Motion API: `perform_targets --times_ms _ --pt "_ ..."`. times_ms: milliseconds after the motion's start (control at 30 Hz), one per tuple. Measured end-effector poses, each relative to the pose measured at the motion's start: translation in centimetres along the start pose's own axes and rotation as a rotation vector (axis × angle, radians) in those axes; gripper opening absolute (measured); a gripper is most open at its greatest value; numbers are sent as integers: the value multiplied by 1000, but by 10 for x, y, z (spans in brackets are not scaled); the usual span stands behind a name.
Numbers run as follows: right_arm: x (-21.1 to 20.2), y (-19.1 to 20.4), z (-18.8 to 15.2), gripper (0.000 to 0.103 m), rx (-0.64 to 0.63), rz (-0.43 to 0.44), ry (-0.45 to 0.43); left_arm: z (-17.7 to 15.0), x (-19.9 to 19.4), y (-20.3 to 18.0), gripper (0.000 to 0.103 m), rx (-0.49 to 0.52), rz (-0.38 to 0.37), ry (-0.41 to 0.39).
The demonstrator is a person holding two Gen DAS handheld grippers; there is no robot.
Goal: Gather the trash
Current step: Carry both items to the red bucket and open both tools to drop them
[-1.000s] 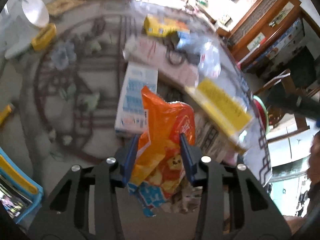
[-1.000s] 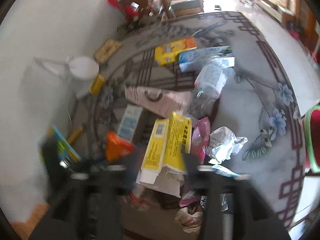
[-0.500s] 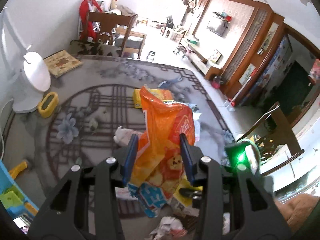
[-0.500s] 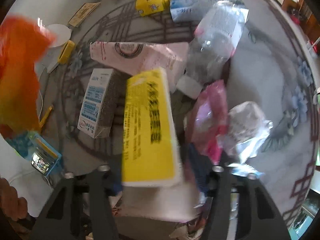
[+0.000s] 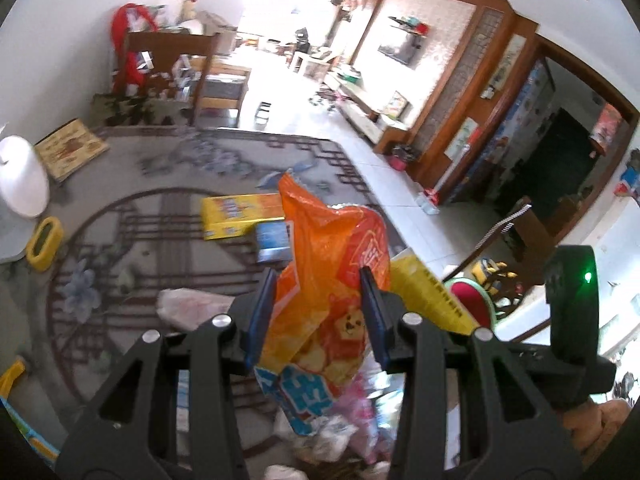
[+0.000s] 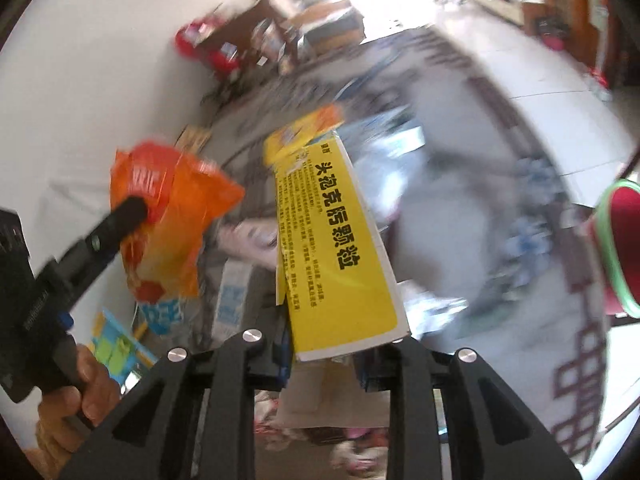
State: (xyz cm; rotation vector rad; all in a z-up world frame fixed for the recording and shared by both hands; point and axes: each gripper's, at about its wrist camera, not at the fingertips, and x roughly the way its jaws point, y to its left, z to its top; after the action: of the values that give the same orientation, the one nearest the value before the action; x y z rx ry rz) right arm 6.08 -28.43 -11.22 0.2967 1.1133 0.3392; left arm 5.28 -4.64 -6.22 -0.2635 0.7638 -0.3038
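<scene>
With both pieces lifted clear of the rug point(image 5: 100, 240) for carrying off, the left gripper point(image 5: 318, 312) clamps an orange snack bag point(image 5: 332, 280) while the right gripper point(image 6: 324, 364) grips a yellow medicine box point(image 6: 332, 248).

Patterned rug point(image 5: 120, 240), white walls point(image 5: 60, 20), wood furn.

A snack bag point(image 5: 328, 304) sits left of a box point(image 6: 336, 248), apparently above littered rug point(image 5: 132, 248).
</scene>
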Motion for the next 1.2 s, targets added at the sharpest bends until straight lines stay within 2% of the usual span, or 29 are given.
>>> perform_targets --times_ms 167,333,500,633,733,933,1033,1100,1133,1167,1200 --pt "-43 -69 9 23 92 -114 -91 3 24 -56 41 56 -88 28" --pt "-89 -155 1 23 233 -212 -168 0 62 -122 41 116 -175 87" --pt "-125 -229 -14 23 338 -277 -202 -7 114 -217 41 215 -281 129" --pt "-140 -282 -17 24 402 -309 -205 -13 163 -279 41 259 -328 181" --pt "-142 -323 -17 24 448 -324 -193 -20 207 -328 41 305 -335 228" --pt "-132 -372 -11 24 509 -338 -168 -31 272 -387 41 397 -322 299" --pt "-126 -387 -8 24 532 -349 -163 -34 291 -408 42 442 -322 314" --pt "-124 -398 -7 32 561 -351 -174 -34 300 -416 48 463 -307 314" --pt "-123 -402 -6 32 570 -359 -178 -35 303 -418 61 469 -291 305" --pt "-122 -406 -5 33 581 -368 -176 -34 307 -421 69 468 -280 293" --pt "-122 -410 -5 33 587 -372 -175 -33 310 -422 70 460 -275 287"
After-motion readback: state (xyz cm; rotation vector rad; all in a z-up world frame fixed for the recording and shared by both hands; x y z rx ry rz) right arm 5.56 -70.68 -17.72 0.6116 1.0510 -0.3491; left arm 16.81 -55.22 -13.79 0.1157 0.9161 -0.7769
